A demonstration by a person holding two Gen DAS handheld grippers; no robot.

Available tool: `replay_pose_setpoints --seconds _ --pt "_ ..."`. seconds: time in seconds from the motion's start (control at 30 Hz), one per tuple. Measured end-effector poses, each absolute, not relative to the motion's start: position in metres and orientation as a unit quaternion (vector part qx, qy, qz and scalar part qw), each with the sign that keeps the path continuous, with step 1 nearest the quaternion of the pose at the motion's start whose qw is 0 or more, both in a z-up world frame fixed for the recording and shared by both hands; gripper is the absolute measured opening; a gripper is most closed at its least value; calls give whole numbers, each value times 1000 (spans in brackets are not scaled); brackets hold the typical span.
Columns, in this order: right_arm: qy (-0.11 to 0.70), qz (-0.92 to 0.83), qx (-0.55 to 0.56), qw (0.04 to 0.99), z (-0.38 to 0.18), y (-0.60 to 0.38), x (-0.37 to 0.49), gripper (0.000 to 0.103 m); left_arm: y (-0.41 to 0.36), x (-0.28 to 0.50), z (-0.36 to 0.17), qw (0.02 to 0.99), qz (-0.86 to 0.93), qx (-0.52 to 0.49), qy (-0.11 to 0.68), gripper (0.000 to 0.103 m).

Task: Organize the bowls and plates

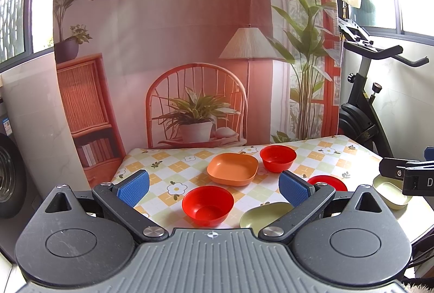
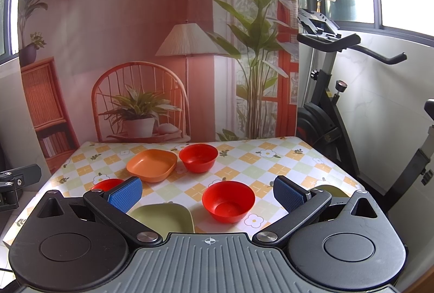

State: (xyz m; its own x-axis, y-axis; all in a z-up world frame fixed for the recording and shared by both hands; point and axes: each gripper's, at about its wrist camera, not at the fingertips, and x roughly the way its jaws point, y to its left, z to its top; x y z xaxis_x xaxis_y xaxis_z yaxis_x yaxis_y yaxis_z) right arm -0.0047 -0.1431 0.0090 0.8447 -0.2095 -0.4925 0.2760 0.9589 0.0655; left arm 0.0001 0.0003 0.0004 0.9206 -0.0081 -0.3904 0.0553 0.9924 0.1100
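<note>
A printed backdrop (image 1: 190,49) of a rattan chair, floor lamp and potted plants hangs behind the counter (image 1: 306,171); an exercise bike (image 2: 339,108) stands past the counter's right edge, under bright windows. The counter wears a checked cloth of yellow, green and white squares with daisies.

The orange square plate (image 1: 232,168) lies near the far edge at mid-width, with a red bowl (image 1: 278,158) just beside it on the right. A pale green plate (image 2: 165,217) sits at the near edge, and a cream square dish (image 1: 392,191) lies at the right edge.

The left gripper (image 1: 214,186) hovers with its blue-padded fingers (image 1: 133,187) spread wide and holding nothing; a second red bowl (image 1: 207,202) lies between and below them. The right gripper (image 2: 207,191) is likewise spread and unladen, with a third red bowl (image 2: 228,201) between its fingers (image 2: 125,194) and the green plate toward its left finger.

A lone letter "D" shows on the black body at the left view's right edge; no other writing is readable.
</note>
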Motion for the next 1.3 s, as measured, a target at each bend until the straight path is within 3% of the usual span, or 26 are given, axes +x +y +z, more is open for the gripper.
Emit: replay_pose_setpoints --seconds 1.3 --pt "249 -127 67 958 7 -143 -4 103 0 1 0 978 -15 58 201 102"
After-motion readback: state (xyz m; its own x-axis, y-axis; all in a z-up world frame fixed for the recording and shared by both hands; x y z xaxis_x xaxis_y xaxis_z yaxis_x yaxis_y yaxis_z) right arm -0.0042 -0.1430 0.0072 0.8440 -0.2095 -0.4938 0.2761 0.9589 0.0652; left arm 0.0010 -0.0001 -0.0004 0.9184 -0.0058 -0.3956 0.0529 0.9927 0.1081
